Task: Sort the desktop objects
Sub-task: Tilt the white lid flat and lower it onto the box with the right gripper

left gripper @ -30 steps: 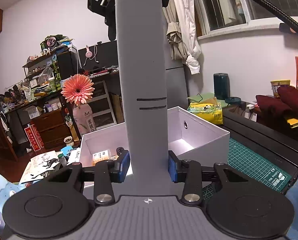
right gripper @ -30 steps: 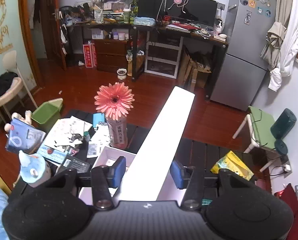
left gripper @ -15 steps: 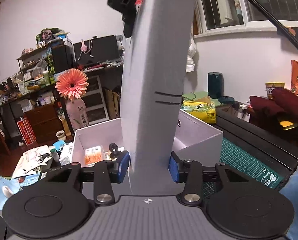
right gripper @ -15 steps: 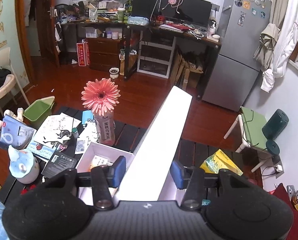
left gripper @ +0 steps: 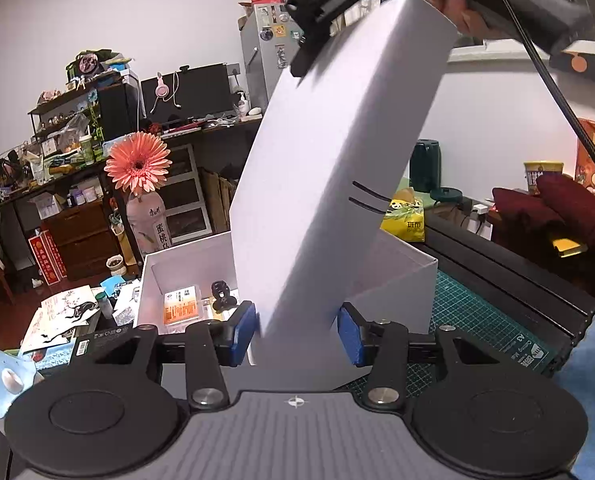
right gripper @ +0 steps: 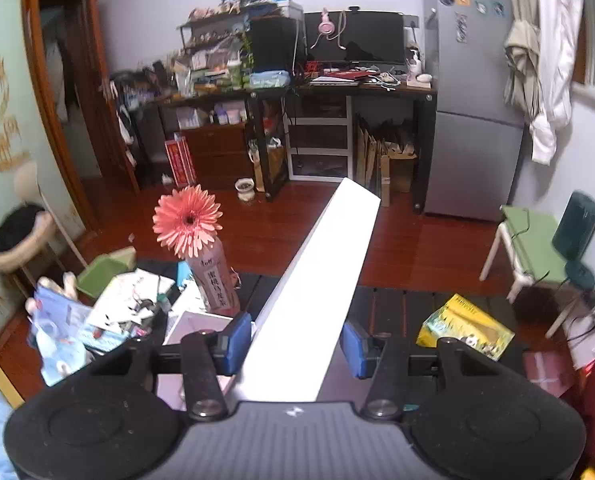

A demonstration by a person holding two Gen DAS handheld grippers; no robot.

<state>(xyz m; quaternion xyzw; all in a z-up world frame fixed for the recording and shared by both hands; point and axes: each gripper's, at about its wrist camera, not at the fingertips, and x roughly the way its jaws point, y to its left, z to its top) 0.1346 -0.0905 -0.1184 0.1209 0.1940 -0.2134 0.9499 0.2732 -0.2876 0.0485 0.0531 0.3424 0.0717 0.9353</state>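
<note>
Handling the lid (left gripper: pixel 337 184) calls for a light, even hold: it is judged to be thin white card, light and fairly stiff, with smooth faces that may slip and walls that would dent under a hard squeeze. Hold is best taken on the narrow side walls near an end, not on the broad face.

In the left wrist view the lid is seen tilted across the centre of the frame, its low end between the left gripper (left gripper: pixel 296 330) fingers and its high end at the upper right, where a hand (left gripper: pixel 457 4) and the other tool are met. The left fingers are opening; a gap shows at both blue pads (left gripper: pixel 244 328), so the lid is between them but not pressed.

In the right wrist view the lid (right gripper: pixel 321 292) runs up from the right gripper (right gripper: pixel 297 342) to the frame centre. The right fingers stand part open; the left pad lies at the lid wall, the right pad seems just clear, so a firm grip cannot be told.

The open box (left gripper: pixel 393 276) stands on the counter (left gripper: pixel 481 316) below the lid, small items lying inside at lower left.
</note>
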